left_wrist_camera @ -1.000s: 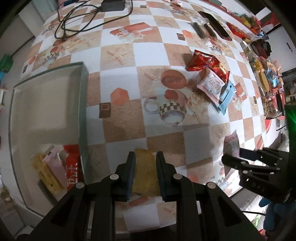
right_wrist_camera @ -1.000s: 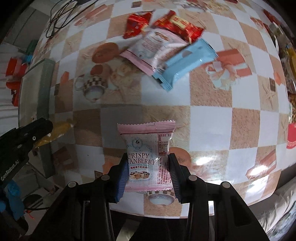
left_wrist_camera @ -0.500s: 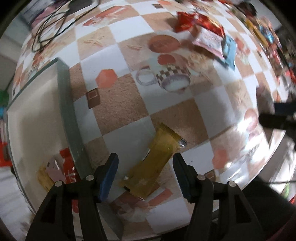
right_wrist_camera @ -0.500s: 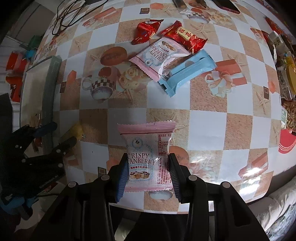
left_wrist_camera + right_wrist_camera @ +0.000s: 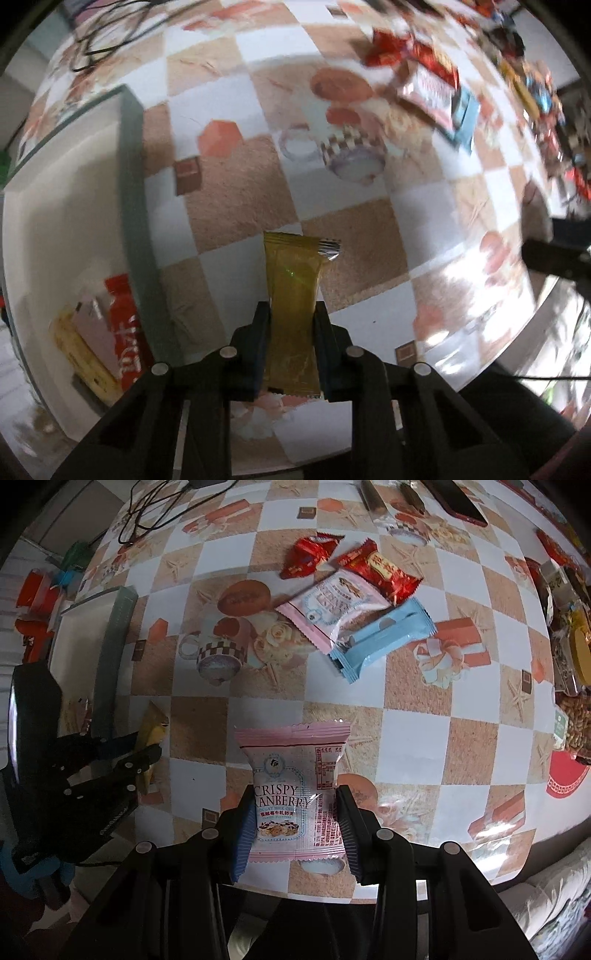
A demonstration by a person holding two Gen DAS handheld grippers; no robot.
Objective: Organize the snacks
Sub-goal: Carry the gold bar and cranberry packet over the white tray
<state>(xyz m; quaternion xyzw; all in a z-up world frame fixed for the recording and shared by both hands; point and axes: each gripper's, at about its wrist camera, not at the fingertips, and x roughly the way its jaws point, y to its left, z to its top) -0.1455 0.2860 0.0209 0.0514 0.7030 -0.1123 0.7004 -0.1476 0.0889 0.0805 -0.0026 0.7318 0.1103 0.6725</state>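
Part done. The white open box, left of the left wrist frame, holds a few packets already: yellow, pale pink, red.

Left gripper: jaws closing, pads against the long mustard-yellow foil snack bar, lower centre, beside the box wall.

Right gripper: narrow gap, clamped on the pink "Crispy Cranberry" sachet, crimped ends, lower centre.

Left to sort, upper centre of the right wrist frame: two red wrappers, a second pink sachet and a light-blue bar.

Bench cloth: tan/white checks. Bars: yellow, blue. Packets: pink, red. Tray: grey-green rim.
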